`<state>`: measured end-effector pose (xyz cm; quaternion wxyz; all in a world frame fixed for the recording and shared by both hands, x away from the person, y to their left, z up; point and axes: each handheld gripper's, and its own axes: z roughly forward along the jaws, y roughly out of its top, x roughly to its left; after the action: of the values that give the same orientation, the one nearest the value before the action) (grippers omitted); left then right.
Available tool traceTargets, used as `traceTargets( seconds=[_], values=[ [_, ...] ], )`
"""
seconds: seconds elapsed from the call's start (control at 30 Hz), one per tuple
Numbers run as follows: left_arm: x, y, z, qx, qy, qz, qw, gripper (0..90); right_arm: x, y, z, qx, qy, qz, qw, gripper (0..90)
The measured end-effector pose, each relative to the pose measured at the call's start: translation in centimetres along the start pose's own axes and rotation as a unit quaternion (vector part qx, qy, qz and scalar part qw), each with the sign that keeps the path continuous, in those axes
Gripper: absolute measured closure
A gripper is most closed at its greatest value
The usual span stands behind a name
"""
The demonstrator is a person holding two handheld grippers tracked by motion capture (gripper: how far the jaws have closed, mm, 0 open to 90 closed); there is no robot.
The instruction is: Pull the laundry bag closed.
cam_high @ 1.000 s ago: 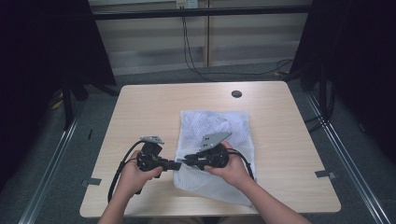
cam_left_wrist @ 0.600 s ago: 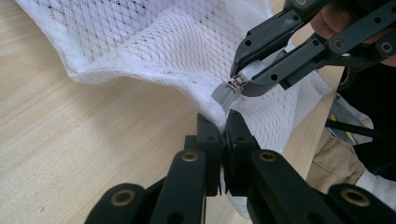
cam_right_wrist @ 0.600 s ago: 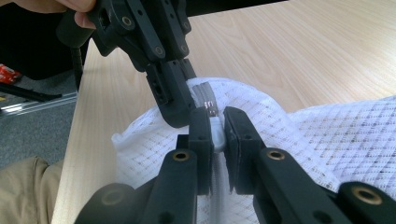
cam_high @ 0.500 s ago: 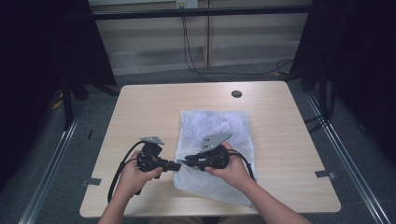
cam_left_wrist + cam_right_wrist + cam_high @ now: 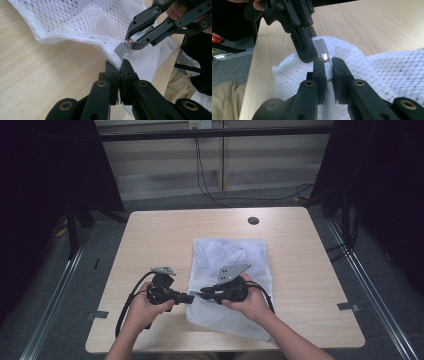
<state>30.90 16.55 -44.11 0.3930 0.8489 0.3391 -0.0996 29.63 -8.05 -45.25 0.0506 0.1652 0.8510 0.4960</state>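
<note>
Left gripper view: left gripper (image 5: 119, 72) pinches the mesh bag (image 5: 82, 22) edge on the table (image 5: 37, 82); right gripper (image 5: 133, 40) — just beyond it — clamps the zipper pull (image 5: 130, 42), zipper running between them.

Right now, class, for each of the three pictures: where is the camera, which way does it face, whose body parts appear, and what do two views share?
High view: above the person's side of the table, facing forward and down; forearms and both hands show.
Left gripper view: rides the left tongs, looking along them at the mesh bag; the right tongs show beyond.
Right gripper view: rides the right tongs, shut on the zipper pull; a trouser leg shows.
Shared: both gripper views show the bag's edge and the opposite tongs.
</note>
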Motion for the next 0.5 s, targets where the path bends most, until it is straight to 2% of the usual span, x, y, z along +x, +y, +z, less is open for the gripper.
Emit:
traceTargets(
  seconds=[0.13,0.3,0.5],
  values=[
    [0.05,-0.05,-0.04,-0.001,-0.004,-0.001,1.0,87.1,0.07,-0.04,-0.1,0.001,0.0,-0.002,1.0,81.8],
    [-0.03,-0.04,-0.09,-0.002,0.001,-0.002,1.0,87.1,0.01,-0.09,-0.19,-0.003,-0.001,-0.001,1.0,81.8],
    [0.04,-0.04,-0.12,-0.004,-0.006,-0.002,1.0,87.1,0.02,-0.11,-0.25,-0.005,-0.001,0.002,1.0,81.8]
  ],
)
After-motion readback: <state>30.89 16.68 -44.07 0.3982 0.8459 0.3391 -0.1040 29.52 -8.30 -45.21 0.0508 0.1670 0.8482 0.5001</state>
